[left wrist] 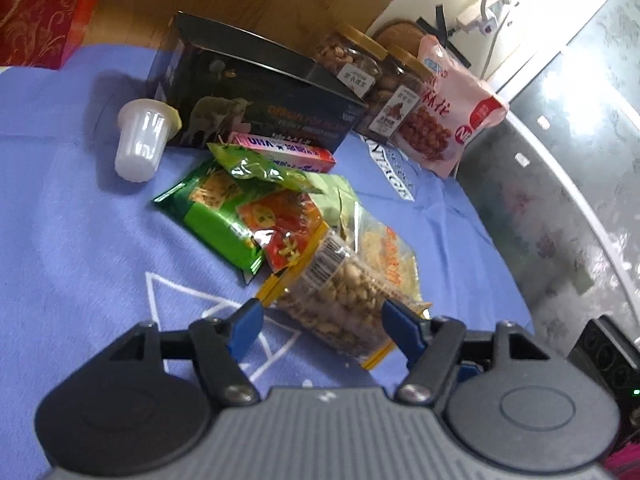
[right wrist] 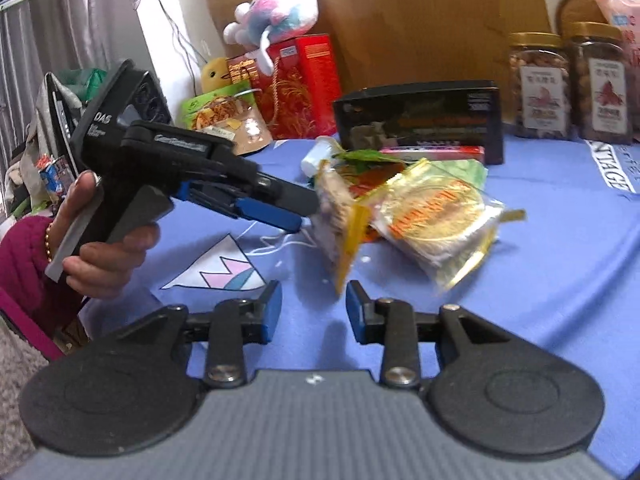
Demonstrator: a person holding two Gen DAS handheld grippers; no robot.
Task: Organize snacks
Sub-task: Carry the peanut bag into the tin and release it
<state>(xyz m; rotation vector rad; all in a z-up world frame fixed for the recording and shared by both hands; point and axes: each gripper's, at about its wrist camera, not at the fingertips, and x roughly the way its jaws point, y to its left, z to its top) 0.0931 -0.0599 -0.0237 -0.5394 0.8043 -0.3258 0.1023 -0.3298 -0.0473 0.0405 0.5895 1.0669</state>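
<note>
Two sets of jaws parted over my snack pile.
My left gripper [left wrist: 320, 312] straddles the peanut bag [left wrist: 340, 292], pads apparently clear; right gripper [right wrist: 314, 306] is empty just before it on the blue-clothed desk [left wrist: 80, 220].

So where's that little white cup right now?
In the left wrist view the white cup lies tipped over on the blue cloth, upper left, right beside the black box.
</note>
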